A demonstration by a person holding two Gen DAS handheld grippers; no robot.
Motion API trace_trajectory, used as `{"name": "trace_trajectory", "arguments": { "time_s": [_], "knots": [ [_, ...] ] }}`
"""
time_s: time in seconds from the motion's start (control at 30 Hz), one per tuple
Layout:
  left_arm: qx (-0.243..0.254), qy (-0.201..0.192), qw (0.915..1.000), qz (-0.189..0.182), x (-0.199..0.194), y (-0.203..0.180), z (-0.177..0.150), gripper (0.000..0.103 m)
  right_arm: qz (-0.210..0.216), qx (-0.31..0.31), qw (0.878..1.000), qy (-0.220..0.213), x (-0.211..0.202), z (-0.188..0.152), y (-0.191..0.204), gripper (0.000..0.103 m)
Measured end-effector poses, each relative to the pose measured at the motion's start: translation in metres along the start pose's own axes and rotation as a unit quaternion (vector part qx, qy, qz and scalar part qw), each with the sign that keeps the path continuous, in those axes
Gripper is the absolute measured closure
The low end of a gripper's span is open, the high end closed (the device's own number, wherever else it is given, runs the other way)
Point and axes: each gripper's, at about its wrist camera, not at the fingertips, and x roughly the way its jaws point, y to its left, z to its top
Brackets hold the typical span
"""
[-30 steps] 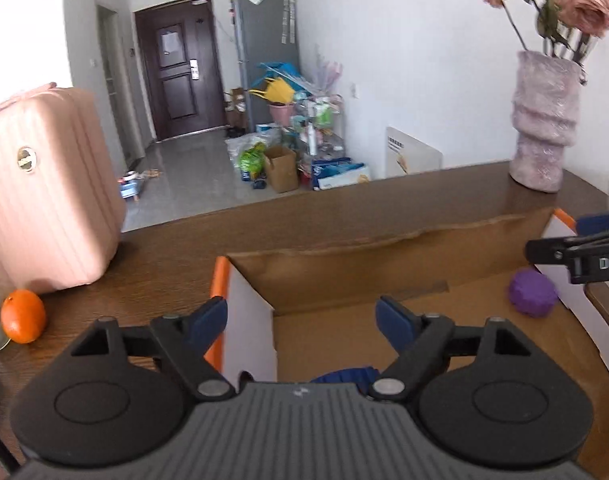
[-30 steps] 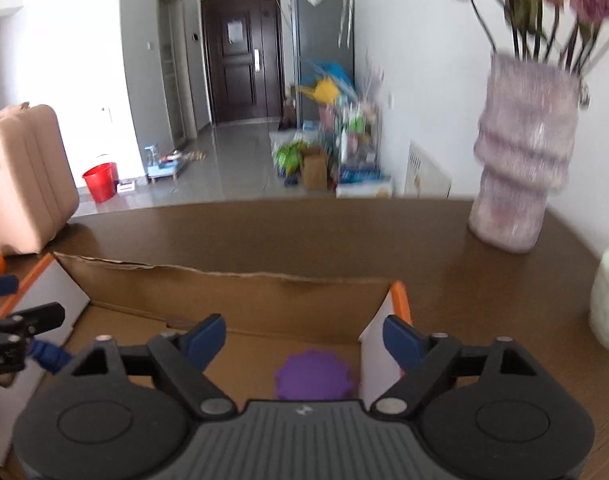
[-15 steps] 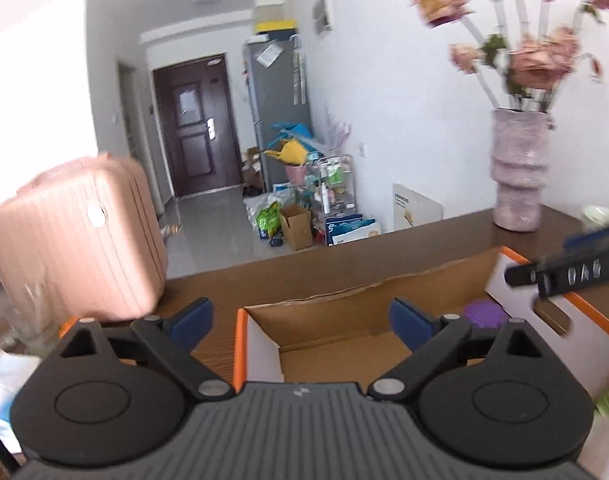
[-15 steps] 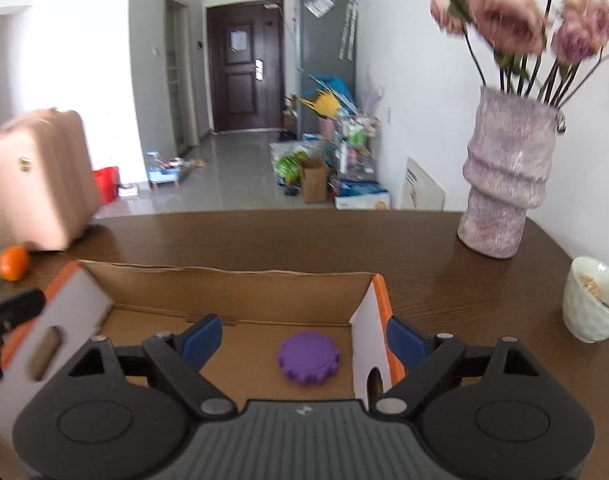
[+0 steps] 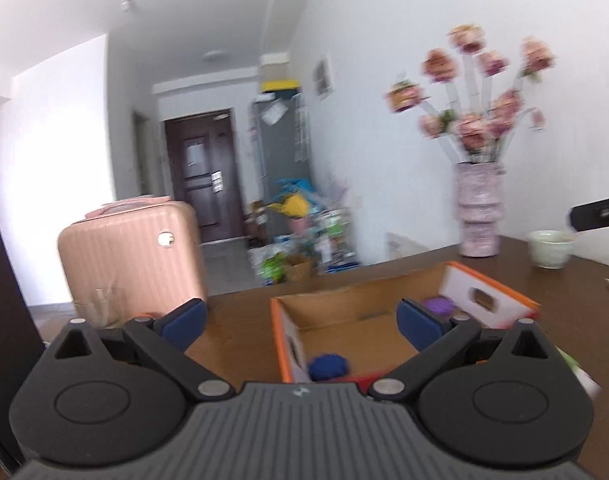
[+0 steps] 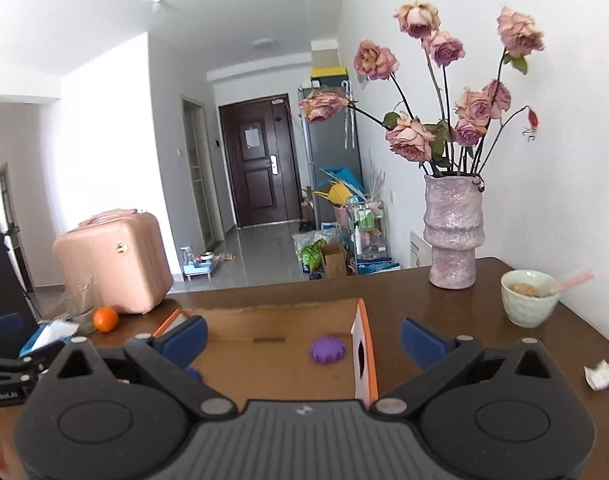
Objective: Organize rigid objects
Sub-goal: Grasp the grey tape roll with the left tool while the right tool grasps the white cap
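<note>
An open cardboard box [image 5: 344,306] with orange edges lies on the brown table [image 5: 240,312]. Inside it are a purple ridged disc [image 5: 438,306] and a dark blue round piece [image 5: 328,366]. My left gripper [image 5: 300,322] hangs back from the box's near left end, jaws opening wide with nothing held between them. My right gripper [image 6: 304,338] is back from the box [image 6: 272,316] at its right end, jaws also opening and empty. The purple disc [image 6: 327,350] shows plainly there. The blue piece [image 6: 194,372] is mostly hidden behind a finger.
A pink suitcase [image 6: 112,264], a glass [image 6: 78,308] and an orange [image 6: 105,319] stand at the table's left. A vase of roses [image 6: 452,232], a bowl with a spoon [image 6: 528,296] and crumpled paper [image 6: 604,372] are at the right.
Both grippers have drawn back and upward from over the box, which now looks smaller and farther. Their jaws have spread wider. The disc and blue piece stay inside the box.
</note>
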Motion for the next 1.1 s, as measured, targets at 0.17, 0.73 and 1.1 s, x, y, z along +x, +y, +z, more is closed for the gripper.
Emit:
{"name": "trace_trajectory", "arguments": {
  "time_s": [0.17, 0.73, 1.1],
  "knots": [
    [-0.029, -0.045, 0.9984, -0.019, -0.061, 0.0, -0.048, 0.0, 0.017, -0.017, 1.0, -0.003, -0.05, -0.059, 0.012, 0.0],
    [0.013, 0.075, 0.9969, -0.016, -0.081, -0.023, -0.133, 0.0, 0.039, -0.085, 0.988, 0.121, -0.073, -0.16, 0.038, 0.001],
    [-0.049, 0.156, 0.9809, -0.104, -0.009, 0.035, -0.098, 0.007, 0.011, -0.068, 0.989, 0.13, -0.01, -0.159, 0.044, 0.02]
  ]
}}
